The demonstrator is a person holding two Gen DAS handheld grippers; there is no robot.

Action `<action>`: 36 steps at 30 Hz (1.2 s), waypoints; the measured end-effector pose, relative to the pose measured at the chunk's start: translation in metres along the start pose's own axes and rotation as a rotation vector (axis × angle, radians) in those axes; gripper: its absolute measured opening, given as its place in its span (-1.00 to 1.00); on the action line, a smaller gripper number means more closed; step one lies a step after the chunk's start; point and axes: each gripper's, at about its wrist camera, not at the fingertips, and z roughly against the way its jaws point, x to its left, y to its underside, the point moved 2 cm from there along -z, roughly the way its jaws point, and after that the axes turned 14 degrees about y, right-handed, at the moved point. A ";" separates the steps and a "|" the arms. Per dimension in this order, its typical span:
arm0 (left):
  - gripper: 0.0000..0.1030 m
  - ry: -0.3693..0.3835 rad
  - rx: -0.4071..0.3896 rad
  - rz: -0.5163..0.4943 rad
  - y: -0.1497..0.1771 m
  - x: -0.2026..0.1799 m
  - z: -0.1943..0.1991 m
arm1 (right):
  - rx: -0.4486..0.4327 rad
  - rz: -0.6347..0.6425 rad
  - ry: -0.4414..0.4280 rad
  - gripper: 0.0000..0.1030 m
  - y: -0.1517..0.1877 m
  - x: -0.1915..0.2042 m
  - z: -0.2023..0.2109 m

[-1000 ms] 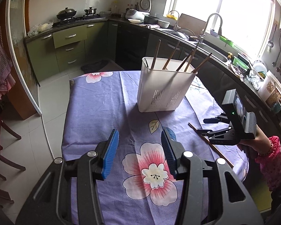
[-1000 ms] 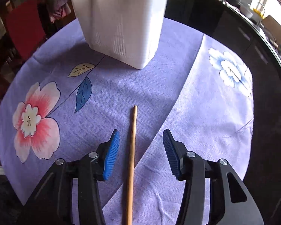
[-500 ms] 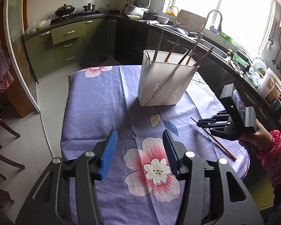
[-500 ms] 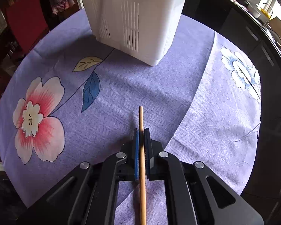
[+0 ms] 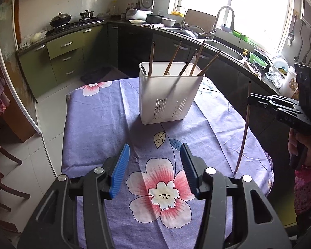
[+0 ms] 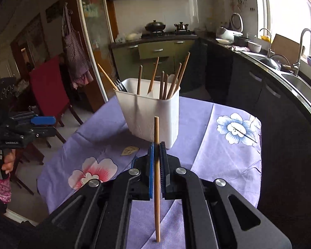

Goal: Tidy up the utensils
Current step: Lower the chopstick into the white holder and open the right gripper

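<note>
1. Gripping one chopstick [image 6: 156, 166] upright, the right tool [image 6: 156, 151] was clenched on it above the bench's near edge.
2. Left tool [image 5: 154, 166] hung released, holding nothing.
3. Best bet: lift clear, then lower it tip-first into the white holder [image 5: 165, 95] mid-bench.

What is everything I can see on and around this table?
Held chopstick: one, light wood, upright in the right tongs, off the cloth.
Utensil holder: one, white, mid-table.
Chopsticks in holder: several, brown, leaning.
Tablecloth: one, purple with flowers, over the table.
Chair: one, red, beside the table.
Faucet: one, silver, by the window.
Left tongs: one, black with blue pads, open, empty.
Right tongs: one, shut on the chopstick.
</note>
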 end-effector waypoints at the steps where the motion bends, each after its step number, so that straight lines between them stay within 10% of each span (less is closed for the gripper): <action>1: -0.05 -0.002 -0.003 -0.002 -0.002 -0.001 0.001 | -0.015 -0.006 -0.005 -0.89 -0.002 0.003 0.004; 22: -0.04 -0.006 -0.019 -0.004 -0.009 0.007 0.008 | -0.333 -0.125 -0.113 -0.89 -0.160 0.017 0.075; 36: -0.02 0.001 -0.015 0.039 -0.004 0.037 0.007 | -0.314 -0.195 0.015 -0.89 -0.210 -0.002 -0.006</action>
